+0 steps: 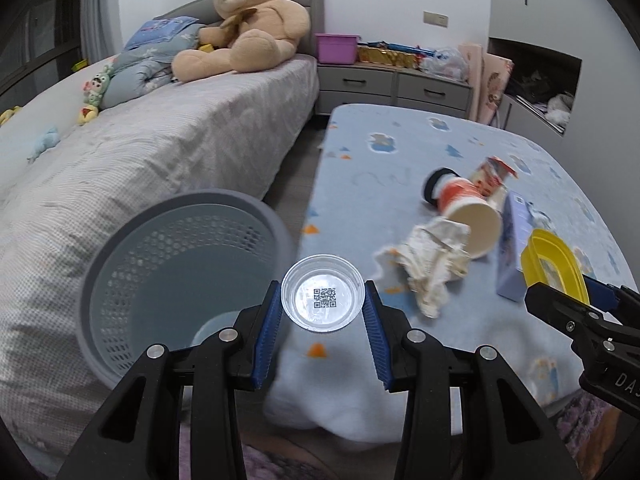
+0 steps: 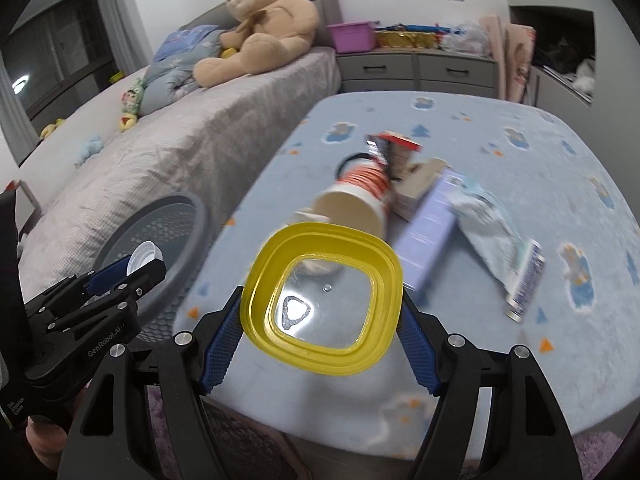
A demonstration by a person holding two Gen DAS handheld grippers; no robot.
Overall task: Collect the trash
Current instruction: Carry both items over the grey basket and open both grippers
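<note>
- Left wrist view: left gripper (image 1: 323, 312) clamps a small clear cup (image 1: 322, 293) between its blue pads, held in the air just right of the bin (image 1: 180, 276), over the edge of the blue mat (image 1: 400, 152).
- Right gripper (image 2: 322, 312) clamps a yellow lid (image 2: 324, 300) by its edges, also aloft, further right of the bin.
- Bin stands on the floor between the bed (image 1: 160, 160) and the mat; it looks nearly empty.
- Still on the mat, right of the bin: paper cup (image 1: 468, 216) on its side, crumpled tissue (image 1: 428, 264), lilac box (image 1: 510, 252), red carton (image 1: 496, 172), flattened tube (image 2: 496, 248).
- Risks: the cup is thin and held by its rim, so a squeeze or quick swing could pop it out short of the bin. The lid is wide and tilted; let go off-centre, it may strike the rim and bounce to the floor. Both grippers heading for one opening could collide.
- Writing: QR code on the cup's bottom; "GenRobot.AI" on the left gripper's body; "DAS" partly visible on the right's. Pack lettering too blurred to read.
</note>
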